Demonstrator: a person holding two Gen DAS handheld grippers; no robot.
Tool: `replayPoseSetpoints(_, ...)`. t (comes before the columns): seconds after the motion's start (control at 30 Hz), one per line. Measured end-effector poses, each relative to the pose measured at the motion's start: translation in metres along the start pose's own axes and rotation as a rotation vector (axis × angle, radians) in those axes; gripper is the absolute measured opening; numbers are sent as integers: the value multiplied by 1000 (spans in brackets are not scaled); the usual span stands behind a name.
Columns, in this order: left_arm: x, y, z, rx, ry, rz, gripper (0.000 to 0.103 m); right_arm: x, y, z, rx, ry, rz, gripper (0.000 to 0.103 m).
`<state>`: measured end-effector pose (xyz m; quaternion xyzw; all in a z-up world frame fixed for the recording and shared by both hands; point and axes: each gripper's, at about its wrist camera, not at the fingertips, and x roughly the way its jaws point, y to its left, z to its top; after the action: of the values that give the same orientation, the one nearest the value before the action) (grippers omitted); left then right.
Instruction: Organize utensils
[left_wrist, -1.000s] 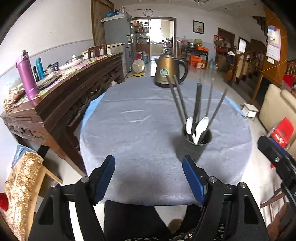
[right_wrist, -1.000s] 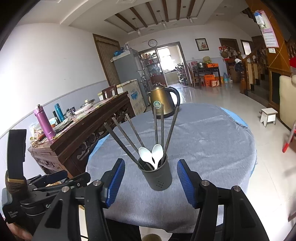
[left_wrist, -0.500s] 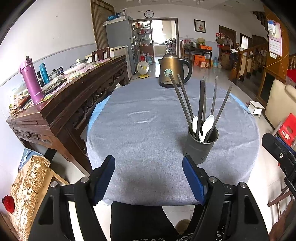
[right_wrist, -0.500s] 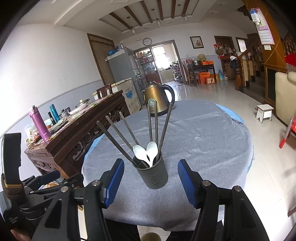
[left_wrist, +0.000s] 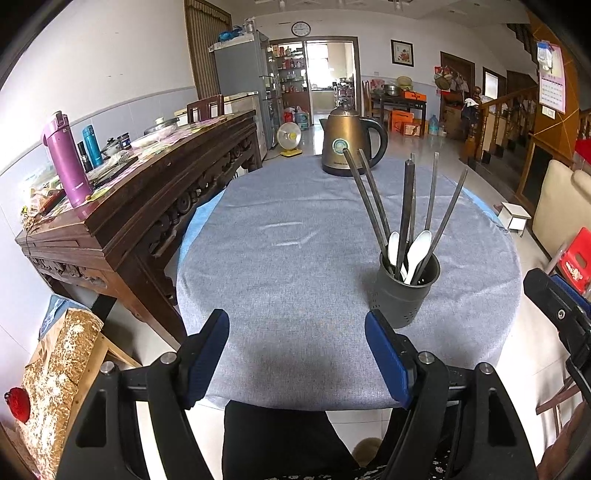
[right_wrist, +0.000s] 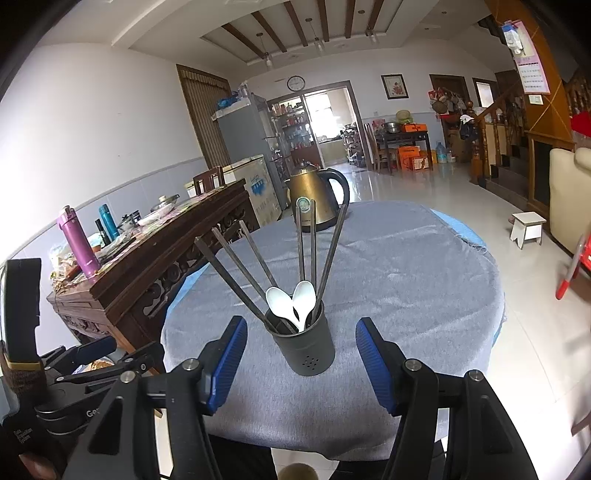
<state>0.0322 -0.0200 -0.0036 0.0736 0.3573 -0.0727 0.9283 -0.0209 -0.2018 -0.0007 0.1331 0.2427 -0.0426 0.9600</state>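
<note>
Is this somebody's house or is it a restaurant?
Most likely somebody's house, in a big dining room. A round table under a grey cloth carries a bronze electric kettle, a tall grey fridge stands by the doorway, and a wooden staircase climbs at the right.

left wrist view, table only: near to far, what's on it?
Left gripper over the near edge → utensil holder with chopsticks and white spoons → bare grey cloth → kettle at the far edge.

Dark grey holder (right_wrist: 306, 349), white spoons (right_wrist: 291, 301), bronze kettle (left_wrist: 345, 146), grey tablecloth (left_wrist: 295, 229)
</note>
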Motion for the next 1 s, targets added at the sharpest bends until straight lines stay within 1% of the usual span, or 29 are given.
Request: replayPoseSetpoints(1.0,-6,-3,0,3,-9,-17,77,2,-1,-1,12,8,-6,67)
